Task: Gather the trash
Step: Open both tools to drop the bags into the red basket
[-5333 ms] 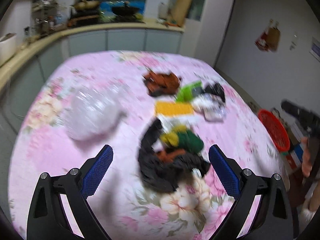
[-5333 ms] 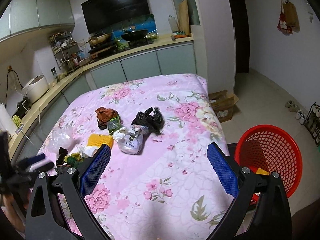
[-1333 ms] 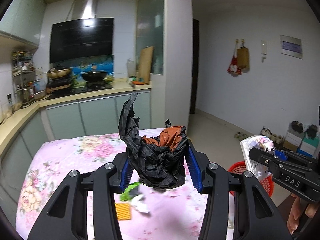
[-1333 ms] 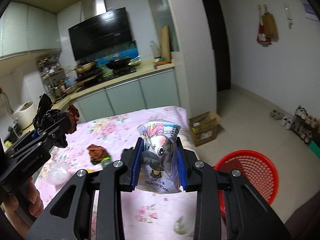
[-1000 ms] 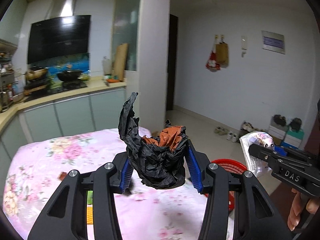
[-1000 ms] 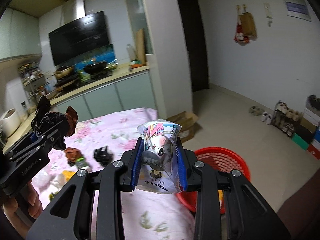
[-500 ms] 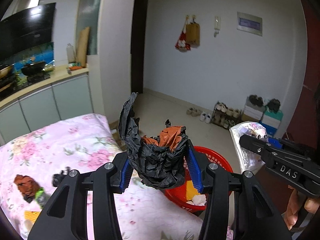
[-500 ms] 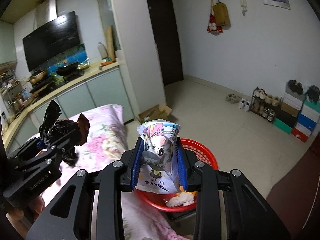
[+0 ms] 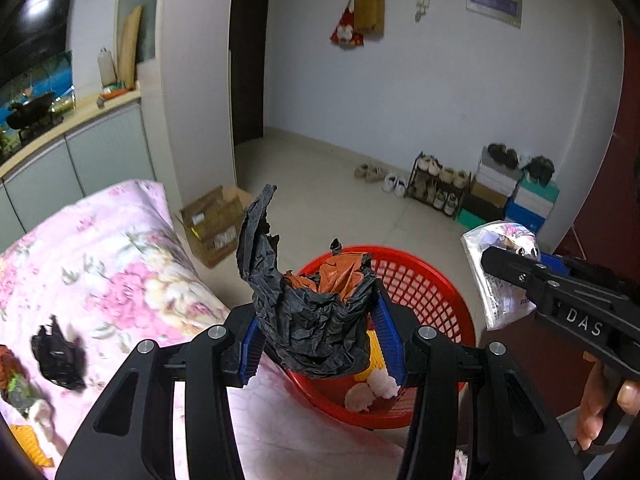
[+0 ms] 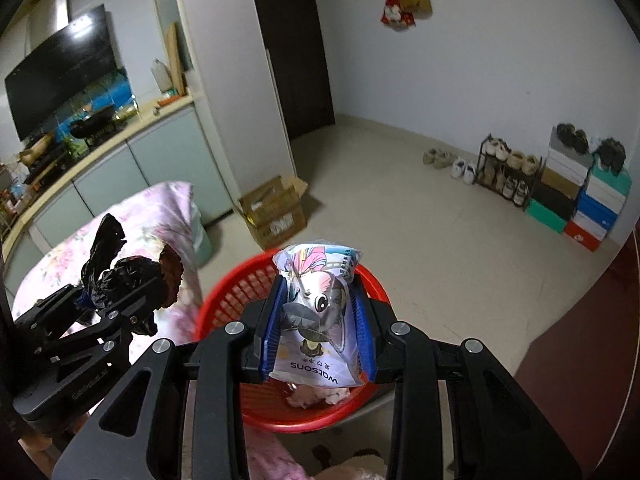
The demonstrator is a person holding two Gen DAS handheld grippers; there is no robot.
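- Left claw (image 9: 320, 330): blue pads clamped on a crumpled black bag (image 9: 310, 320). Orange wrapper (image 9: 340, 274) pokes out of the bag's open top at 12 o'clock. A black tail of the bag stands up at 11 o'clock from the pads.
- In the left wrist view the black bag hangs over the red basket (image 9: 424, 292); the basket rim shows behind the bag from 1 to 3 o'clock and below it at 5 o'clock.
- Right claw (image 10: 318, 330): pads squeezed on a white printed pouch (image 10: 318, 312), cartoon face and "watsons" lettering showing upside down. Pouch top sticks up past the pads at 12 o'clock.
- In the right wrist view the pouch sits directly above the red basket (image 10: 236, 288); rim wraps around the claw from 9 o'clock round under to 4 o'clock.
- Inside the basket: pale crumpled tissue lumps (image 9: 372, 390) and a yellow scrap (image 9: 374, 354), seen under the left claw.
- Each claw shows in the other's view: right claw with pouch at 3 o'clock in the left wrist view (image 9: 504, 264), left claw with black bag at 9 o'clock in the right wrist view (image 10: 128, 284). The two are near each other, apart, both over the basket.
- Surface with pink floral cloth (image 9: 108, 256) lies at 9 o'clock of the left claw, its edge just beside the basket. On it: another black wad (image 9: 60, 354), and at the far left edge a brown-and-green scrap (image 9: 12, 380) and a yellow piece (image 9: 30, 444), blurred.
- Basket stands on the tiled floor (image 10: 400, 216). Cardboard box (image 10: 274, 210) at 12 o'clock beyond the basket; shoe rack (image 10: 504, 172) and stacked shoe boxes (image 10: 580, 196) at 2 o'clock along the wall.
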